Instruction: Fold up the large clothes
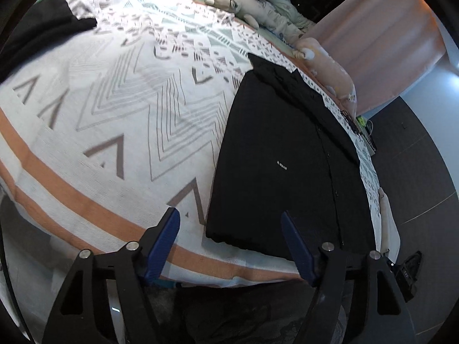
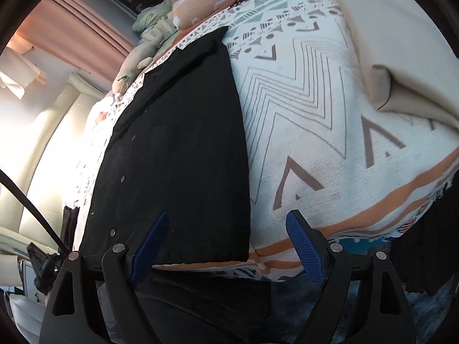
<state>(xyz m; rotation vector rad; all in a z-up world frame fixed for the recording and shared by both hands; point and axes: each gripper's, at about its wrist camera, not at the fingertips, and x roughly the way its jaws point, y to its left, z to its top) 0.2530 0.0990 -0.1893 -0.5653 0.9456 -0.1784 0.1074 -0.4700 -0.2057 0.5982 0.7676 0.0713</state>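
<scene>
Soft, limp black shirt (image 1: 287, 157) ahead of both spread, empty hand-held grippers (image 1: 231, 226) (image 2: 226, 226); best pinched at hem corners.

Left gripper (image 1: 231, 219): jaws wide apart, nothing between blue ribbed pads (image 1: 163, 243), both black finger arms spread outward, pointing forward and slightly down.

Right gripper (image 2: 229, 220): same pose, jaws wide apart, blue pads (image 2: 149, 250) hold nothing, tips free in air, not touching any surface.
</scene>
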